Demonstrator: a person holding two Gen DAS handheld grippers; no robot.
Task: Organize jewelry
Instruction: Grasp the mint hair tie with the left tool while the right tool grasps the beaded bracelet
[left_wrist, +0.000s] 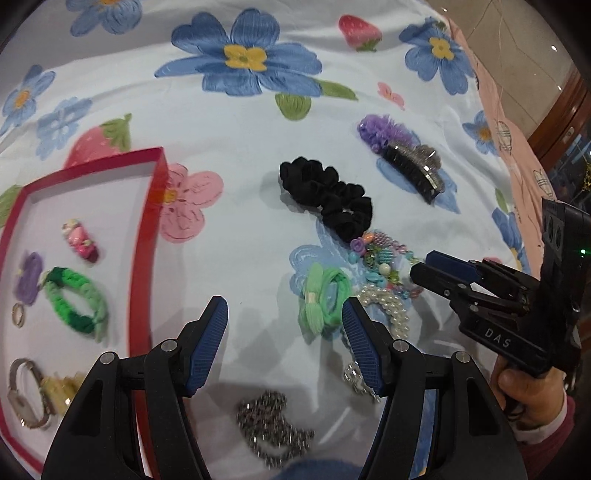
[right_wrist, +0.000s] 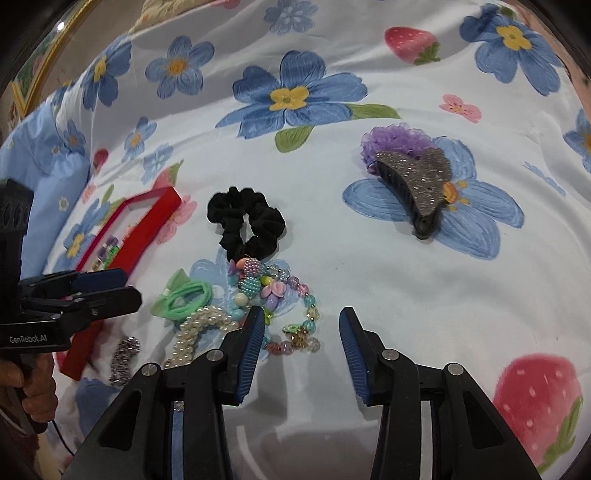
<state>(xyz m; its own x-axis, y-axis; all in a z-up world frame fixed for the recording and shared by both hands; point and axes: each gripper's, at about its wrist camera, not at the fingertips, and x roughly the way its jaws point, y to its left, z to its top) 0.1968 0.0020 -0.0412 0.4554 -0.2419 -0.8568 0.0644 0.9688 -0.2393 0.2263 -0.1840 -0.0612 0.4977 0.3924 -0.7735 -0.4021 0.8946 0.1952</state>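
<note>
A red-rimmed tray (left_wrist: 142, 236) at the left holds a green bracelet (left_wrist: 75, 306), a pink charm (left_wrist: 81, 240), a purple piece (left_wrist: 29, 277), a ring (left_wrist: 18, 314) and a watch (left_wrist: 26, 398). My left gripper (left_wrist: 284, 325) is open and empty, above the cloth beside a green hair tie (left_wrist: 325, 299). A pearl bracelet (left_wrist: 388, 306), a colourful bead bracelet (right_wrist: 273, 299), a black scrunchie (right_wrist: 245, 225), a glitter claw clip (right_wrist: 421, 188) on a purple scrunchie (right_wrist: 395, 140), and silver chains (left_wrist: 273, 428) lie loose. My right gripper (right_wrist: 301, 325) is open and empty, by the bead bracelet.
Everything lies on a white floral bedspread (left_wrist: 236, 155). The right gripper also shows in the left wrist view (left_wrist: 424, 266), the left gripper in the right wrist view (right_wrist: 125, 284). A pink cloth (left_wrist: 517, 147) and a wooden frame are at the far right.
</note>
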